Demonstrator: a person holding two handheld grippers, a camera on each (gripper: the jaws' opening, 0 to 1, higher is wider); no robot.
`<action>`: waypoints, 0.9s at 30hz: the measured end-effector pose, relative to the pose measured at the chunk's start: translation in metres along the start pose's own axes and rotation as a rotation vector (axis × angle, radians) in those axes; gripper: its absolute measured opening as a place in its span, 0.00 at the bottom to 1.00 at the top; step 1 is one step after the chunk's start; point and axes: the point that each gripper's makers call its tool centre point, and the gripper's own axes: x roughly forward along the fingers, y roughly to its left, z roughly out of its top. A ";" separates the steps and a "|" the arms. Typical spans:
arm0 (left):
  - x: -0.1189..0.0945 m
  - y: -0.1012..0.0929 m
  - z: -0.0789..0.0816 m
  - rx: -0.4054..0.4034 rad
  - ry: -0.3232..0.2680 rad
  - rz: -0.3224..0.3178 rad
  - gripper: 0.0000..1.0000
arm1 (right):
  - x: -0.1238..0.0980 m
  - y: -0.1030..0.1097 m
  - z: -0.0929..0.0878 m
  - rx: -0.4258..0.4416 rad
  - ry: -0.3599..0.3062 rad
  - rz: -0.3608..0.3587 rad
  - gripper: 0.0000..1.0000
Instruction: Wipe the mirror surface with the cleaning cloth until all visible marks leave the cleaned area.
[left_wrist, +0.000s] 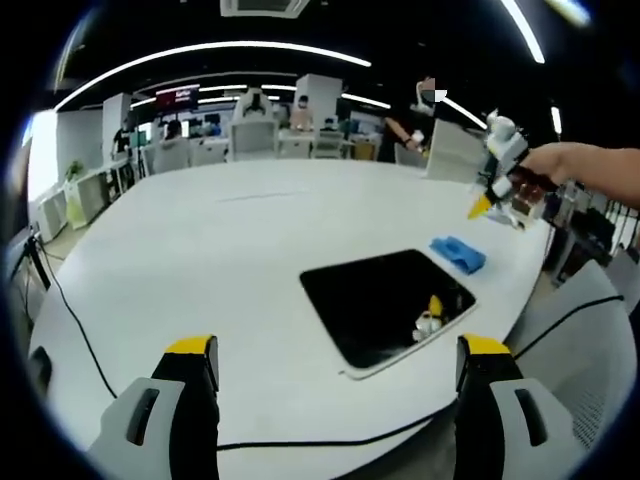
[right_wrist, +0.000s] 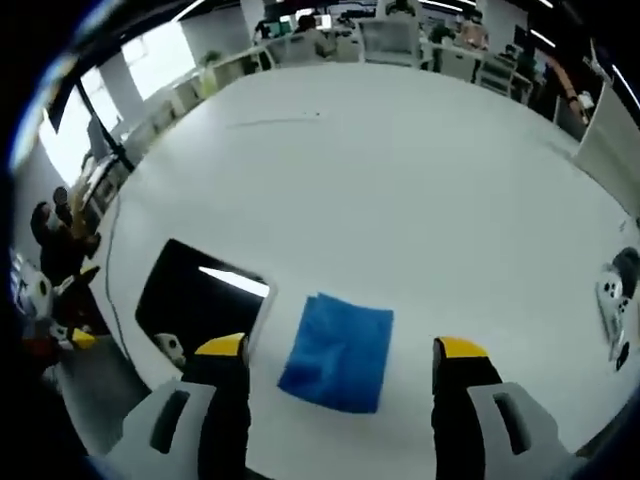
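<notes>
A: Mirror (left_wrist: 388, 306) flat on white tabletop (left_wrist: 220, 250), near its edge. Blue cloth (right_wrist: 338, 351) just beside it, folded, untouched.

B: Hand-held grippers?

A: Right hand-held gripper (right_wrist: 340, 365) hovers above cloth, jaws spread, grasping nothing. Left hand-held gripper (left_wrist: 338, 360) hangs back, jaws spread, empty.

B: Step?

A: Pickup, I judge; wiping not begun. Next: lower right onto cloth, pinch, carry across to mirror.
</notes>
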 end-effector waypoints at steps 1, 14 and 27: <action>0.000 0.001 0.000 -0.001 0.002 0.003 0.99 | 0.003 -0.002 -0.001 0.011 -0.012 -0.013 0.67; 0.000 0.000 -0.003 -0.005 0.016 -0.005 0.99 | 0.037 0.003 -0.015 0.022 -0.090 -0.021 0.42; 0.001 -0.001 -0.008 -0.005 0.044 -0.013 0.99 | 0.055 0.007 -0.036 0.004 -0.056 -0.043 0.26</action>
